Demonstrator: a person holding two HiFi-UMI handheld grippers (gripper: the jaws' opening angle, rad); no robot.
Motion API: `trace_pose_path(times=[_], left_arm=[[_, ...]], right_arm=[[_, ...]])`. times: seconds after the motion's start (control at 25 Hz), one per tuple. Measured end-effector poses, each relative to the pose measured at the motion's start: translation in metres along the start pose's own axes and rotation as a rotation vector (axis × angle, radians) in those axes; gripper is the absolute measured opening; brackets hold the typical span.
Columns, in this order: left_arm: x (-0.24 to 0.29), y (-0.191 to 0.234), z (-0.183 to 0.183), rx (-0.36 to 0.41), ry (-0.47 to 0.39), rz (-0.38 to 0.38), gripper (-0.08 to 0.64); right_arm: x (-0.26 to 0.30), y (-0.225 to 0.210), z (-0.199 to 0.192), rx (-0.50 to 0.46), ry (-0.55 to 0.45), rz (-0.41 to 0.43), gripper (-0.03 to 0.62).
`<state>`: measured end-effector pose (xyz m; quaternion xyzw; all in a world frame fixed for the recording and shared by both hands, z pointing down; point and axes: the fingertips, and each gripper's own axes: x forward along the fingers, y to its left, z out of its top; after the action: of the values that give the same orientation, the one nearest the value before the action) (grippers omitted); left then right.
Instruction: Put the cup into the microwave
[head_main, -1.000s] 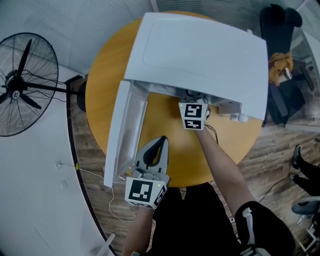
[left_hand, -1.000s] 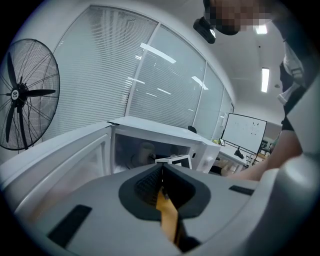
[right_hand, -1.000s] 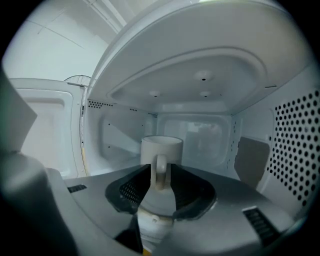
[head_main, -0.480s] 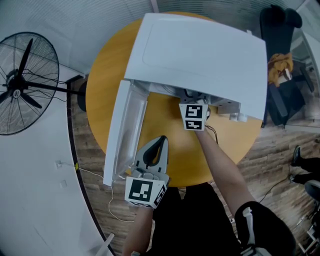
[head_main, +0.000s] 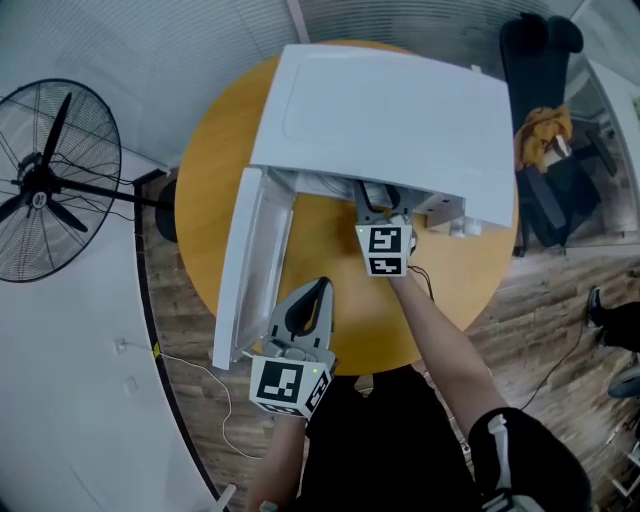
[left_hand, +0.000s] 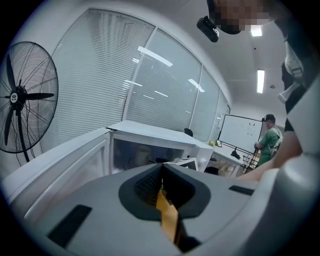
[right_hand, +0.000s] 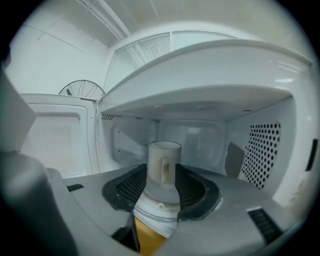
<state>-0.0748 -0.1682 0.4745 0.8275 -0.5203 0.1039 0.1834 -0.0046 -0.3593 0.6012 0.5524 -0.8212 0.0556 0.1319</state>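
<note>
The right claw (right_hand: 165, 189) has just opened wide, releasing the pale handled cup (right_hand: 164, 160) between its jaws: it stands inside the white microwave (right_hand: 260, 150).

an office, shown by blind-covered glass partitions (left_hand: 165, 95), a whiteboard (left_hand: 239, 132) and a black office chair (head_main: 532, 45).

The head view looks steeply down on the microwave (head_main: 390, 120), toward 12 o'clock on the counter (head_main: 215, 150). The left gripper view faces it from nearby; the right gripper view looks inside, close.
</note>
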Motion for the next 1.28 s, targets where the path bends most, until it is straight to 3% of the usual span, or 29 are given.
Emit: trace_pose_path(times=[0.6, 1.28], left_arm=[[-0.074, -0.018, -0.001, 0.052, -0.035, -0.114, -0.002], [-0.144, -0.041, -0.018, 0.068, -0.079, -0.217, -0.002]], right_arm=[[-0.118, 0.036, 0.025, 0.034, 0.009, -0.014, 0.182], [-0.262, 0.082, 0.051, 0.058, -0.019, -0.012, 0.121]])
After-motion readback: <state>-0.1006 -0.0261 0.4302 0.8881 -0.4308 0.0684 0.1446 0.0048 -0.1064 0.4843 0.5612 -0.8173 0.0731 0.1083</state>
